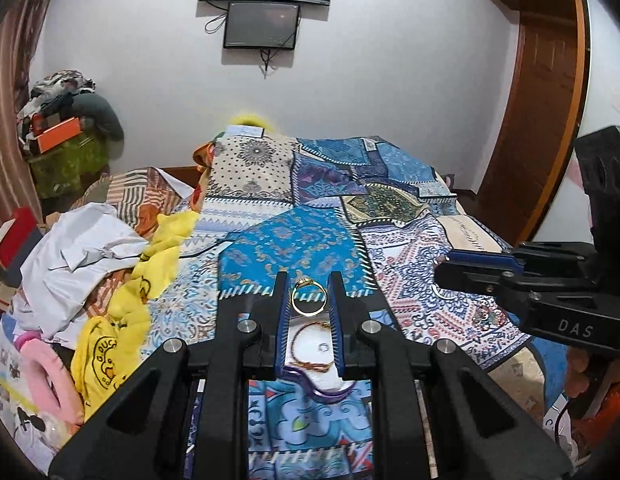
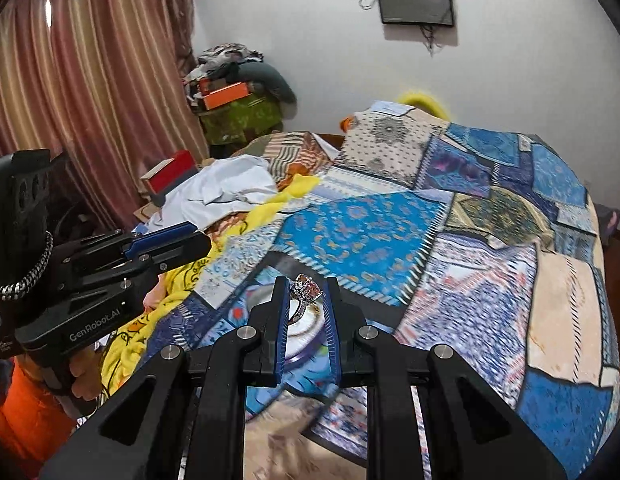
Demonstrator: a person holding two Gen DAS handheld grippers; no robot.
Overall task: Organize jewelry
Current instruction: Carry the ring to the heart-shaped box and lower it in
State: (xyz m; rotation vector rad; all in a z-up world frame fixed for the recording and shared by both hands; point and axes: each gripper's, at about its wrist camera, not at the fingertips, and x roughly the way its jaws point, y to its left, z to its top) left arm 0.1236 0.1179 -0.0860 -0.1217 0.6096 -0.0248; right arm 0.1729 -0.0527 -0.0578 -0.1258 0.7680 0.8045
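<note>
My left gripper [image 1: 308, 290] is shut on a gold ring [image 1: 308, 298], held above a white dish with a purple rim [image 1: 329, 392]. A beaded bracelet [image 1: 310, 346] and a small silver ring [image 1: 323, 347] lie in that dish. My right gripper [image 2: 307, 294] is shut on a silver ring with a large orange stone [image 2: 306, 292], above the same white dish [image 2: 306, 326]. The right gripper shows from the side in the left wrist view [image 1: 441, 276]; the left gripper shows at the left of the right wrist view [image 2: 206, 242].
A patchwork blue bedspread [image 1: 310, 236] covers the bed. White cloth [image 1: 82, 256], a yellow garment [image 1: 150, 280] and a pink item [image 1: 42, 372] lie at its left. A wooden door [image 1: 541, 80], curtains [image 2: 90, 80] and wall screens [image 1: 266, 24] surround it.
</note>
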